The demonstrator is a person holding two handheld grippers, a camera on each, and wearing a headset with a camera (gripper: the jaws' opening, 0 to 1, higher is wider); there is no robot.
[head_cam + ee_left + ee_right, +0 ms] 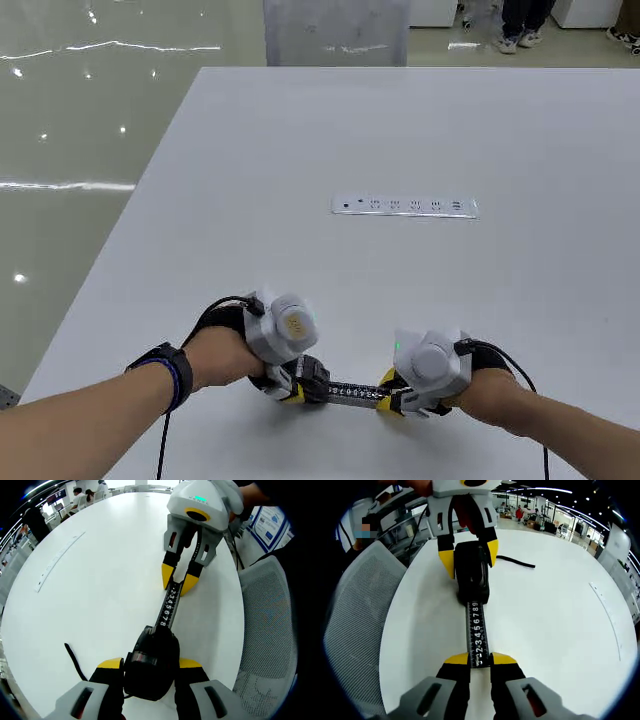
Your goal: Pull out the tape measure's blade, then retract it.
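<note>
Toward the near side of the bench [300, 150], the left hand-held gripper [292, 392] is closed on the black tape measure case [312, 380], jaws pressing its two sides. A short length of blade [352, 391] runs right from the case, low over the bench, to the right hand-held gripper [390, 402], whose jaws are pinched nearly together on the blade's end. The likeliest trouble is that thin end slipping from the pinch, so the spring whips the blade back; a pull off the blade's line could also twist the case in the left jaws. The right gripper view gives the numerals, up to about nine, and the pinch itself; the left gripper view shows the wrist strap [75, 660] lying loose beside the case; the head view adds a power strip [405, 207] farther off.
</note>
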